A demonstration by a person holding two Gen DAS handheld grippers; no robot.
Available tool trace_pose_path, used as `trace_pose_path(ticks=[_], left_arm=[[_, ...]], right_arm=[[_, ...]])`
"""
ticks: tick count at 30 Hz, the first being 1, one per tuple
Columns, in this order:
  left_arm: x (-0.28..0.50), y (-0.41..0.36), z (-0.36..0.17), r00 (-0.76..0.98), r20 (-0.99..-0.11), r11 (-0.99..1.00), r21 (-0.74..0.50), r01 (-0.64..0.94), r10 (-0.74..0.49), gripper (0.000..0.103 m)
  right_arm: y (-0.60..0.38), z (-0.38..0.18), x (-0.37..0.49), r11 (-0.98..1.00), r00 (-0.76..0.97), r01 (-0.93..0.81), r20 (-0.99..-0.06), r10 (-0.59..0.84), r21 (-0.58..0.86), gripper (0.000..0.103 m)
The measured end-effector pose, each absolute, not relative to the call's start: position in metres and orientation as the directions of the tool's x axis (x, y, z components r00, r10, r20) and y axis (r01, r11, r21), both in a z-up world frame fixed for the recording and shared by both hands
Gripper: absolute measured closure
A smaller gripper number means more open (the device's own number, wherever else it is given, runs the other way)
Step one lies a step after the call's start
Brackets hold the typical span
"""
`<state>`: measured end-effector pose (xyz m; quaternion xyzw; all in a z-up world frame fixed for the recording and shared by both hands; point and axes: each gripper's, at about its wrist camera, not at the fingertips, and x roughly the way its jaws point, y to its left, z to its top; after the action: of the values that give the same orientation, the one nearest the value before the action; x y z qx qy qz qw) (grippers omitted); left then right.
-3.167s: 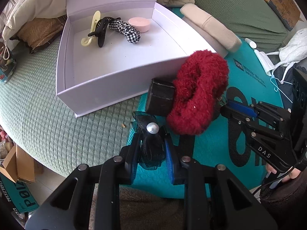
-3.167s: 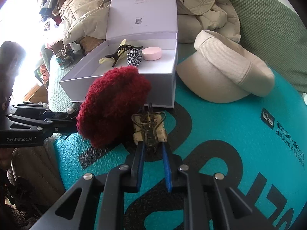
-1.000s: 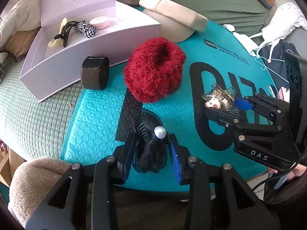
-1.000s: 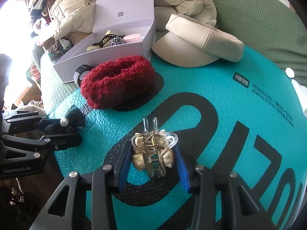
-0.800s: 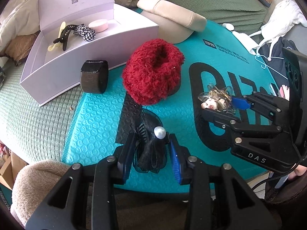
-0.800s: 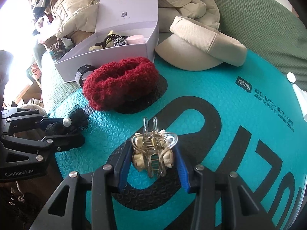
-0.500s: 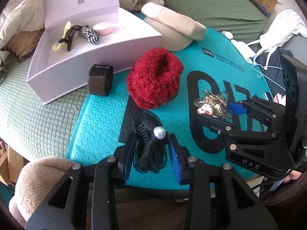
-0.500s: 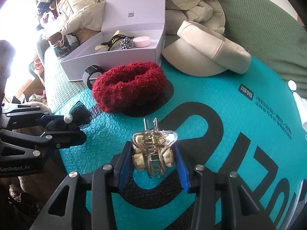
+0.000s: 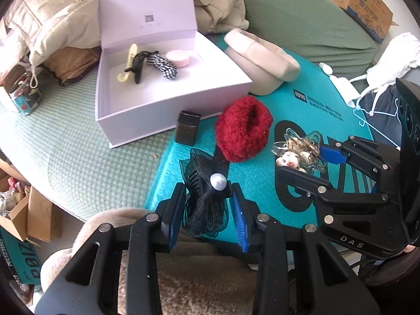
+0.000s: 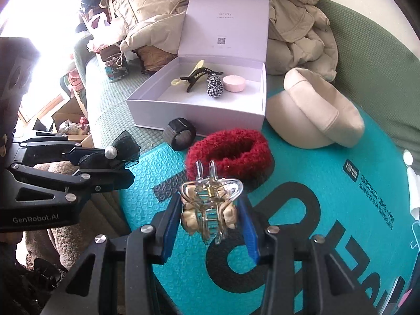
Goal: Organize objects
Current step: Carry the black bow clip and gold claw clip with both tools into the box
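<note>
The black mesh bow clip (image 9: 206,204) with its pearl bead sits pinched between the blue pads of the left gripper (image 9: 207,214), whose jaws are narrowed onto it and carry it clear of the teal mat (image 9: 294,120); the clear-and-gold claw clip (image 10: 210,206) is likewise clamped in the right gripper (image 10: 210,223), jaws partly closed on its sides with its prongs pointing up. Both are probably held this way so they can be taken together to the open white box (image 9: 168,105), which already has a yellow clip, a black claw clip, a checked scrunchie and a pink round case lying against its back wall, so it reads as the collecting place. The red fuzzy scrunchie (image 9: 242,128) and the small black band (image 9: 187,127) lie on the mat just in front of the box, not yet sorted, with a beige cap (image 10: 315,110) beside it. Compared with a second ago, both grippers have risen and come closer to the box, which now looms larger in both views, while each grip looks unchanged
</note>
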<state>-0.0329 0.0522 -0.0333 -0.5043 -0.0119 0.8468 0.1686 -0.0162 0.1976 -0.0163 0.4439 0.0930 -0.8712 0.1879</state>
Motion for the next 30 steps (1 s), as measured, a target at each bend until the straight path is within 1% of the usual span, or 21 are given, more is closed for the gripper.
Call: trace_pose_path(ticks=[6, 16, 30], left_arm=[[-0.029, 0.033, -0.013, -0.476, -0.832, -0.95, -0.179, -0.256, 0.285, 0.07], [-0.026, -0.001, 0.018, -0.526, -0.808, -0.96, -0.169, -0.224, 0.265, 0.07], [-0.057, -0.036, 0.046, -0.569, -0.791, -0.973, -0.147, -0.176, 0.223, 0.07]], right_arm=[[0.179, 0.005, -0.013, -0.895, -0.573, 0.446, -0.772, -0.273, -0.015, 0.059], [0.15, 0.03, -0.015, -0.86, -0.578, 0.509, -0.736, -0.352, 0.011, 0.059], [0.127, 0.059, -0.044, -0.828, -0.607, 0.56, -0.697, -0.382, -0.033, 0.059]])
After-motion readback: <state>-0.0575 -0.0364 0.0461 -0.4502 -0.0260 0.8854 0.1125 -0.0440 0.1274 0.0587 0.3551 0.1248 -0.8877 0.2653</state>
